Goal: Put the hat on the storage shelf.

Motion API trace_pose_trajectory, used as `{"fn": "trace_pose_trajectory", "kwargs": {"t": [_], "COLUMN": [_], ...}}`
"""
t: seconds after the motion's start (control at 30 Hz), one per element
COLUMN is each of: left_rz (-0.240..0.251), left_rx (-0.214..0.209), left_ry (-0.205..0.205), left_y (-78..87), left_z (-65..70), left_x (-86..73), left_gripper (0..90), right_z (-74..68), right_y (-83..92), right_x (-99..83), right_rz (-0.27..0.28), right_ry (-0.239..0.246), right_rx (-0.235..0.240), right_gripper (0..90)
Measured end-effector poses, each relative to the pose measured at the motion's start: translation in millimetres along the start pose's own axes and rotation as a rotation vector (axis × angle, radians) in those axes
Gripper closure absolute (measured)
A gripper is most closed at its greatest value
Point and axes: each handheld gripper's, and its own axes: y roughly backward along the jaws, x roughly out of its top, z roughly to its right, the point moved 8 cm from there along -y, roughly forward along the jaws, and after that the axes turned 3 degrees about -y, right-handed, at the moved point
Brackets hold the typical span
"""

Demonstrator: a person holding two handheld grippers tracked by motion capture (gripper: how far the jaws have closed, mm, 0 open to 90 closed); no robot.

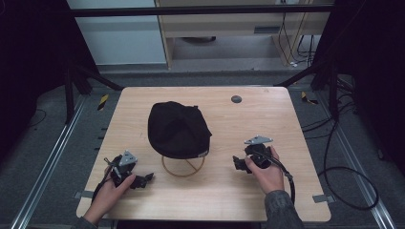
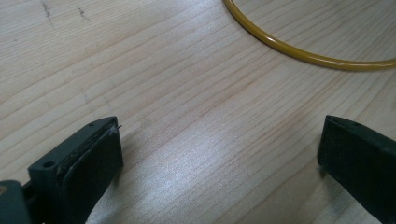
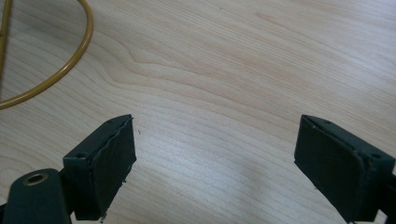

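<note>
We hold the left hand-held gripper [image 1: 145, 179] and the right hand-held gripper [image 1: 239, 164] low over the surface [image 1: 224, 191], both with jaws spread wide and empty. Between them, the black cap [image 1: 177, 129] sits on its yellow wire stand [image 1: 183, 167], touching neither.

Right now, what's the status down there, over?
Left gripper open, right gripper open. Black cap sits on yellow ring stand, untouched. Nothing blocking.
</note>
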Motion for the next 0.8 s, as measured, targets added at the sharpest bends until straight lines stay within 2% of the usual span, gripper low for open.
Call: {"fn": "trace_pose_trajectory", "kwargs": {"t": [0.23,0.67,0.73,0.8], "left_rz": [0.000,0.000,0.000,0.000], "left_rx": [0.000,0.001,0.001,0.000], "left_ry": [0.000,0.000,0.000,-0.001], "left_y": [0.0,0.0,0.0,0.0], "left_z": [0.0,0.0,-0.1,0.0], "left_x": [0.0,0.0,0.0,0.0], "left_gripper": [0.0,0.0,0.0,0.0], "right_z": [-5.1,-3.3,-3.0,-1.9], "right_y": [-17.4,-33.1,-36.5,-37.5], "right_x": [-3.3,-12.4,-17.0,-18.3], "right_rz": [-0.010,-0.031,-0.031,0.002], "right_ry": [-0.024,-0.030,-0.046,-0.056], "right_rx": [0.005,-0.014,-0.014,-0.032], "right_gripper": [12.0,11.6,10.9,10.3]}}
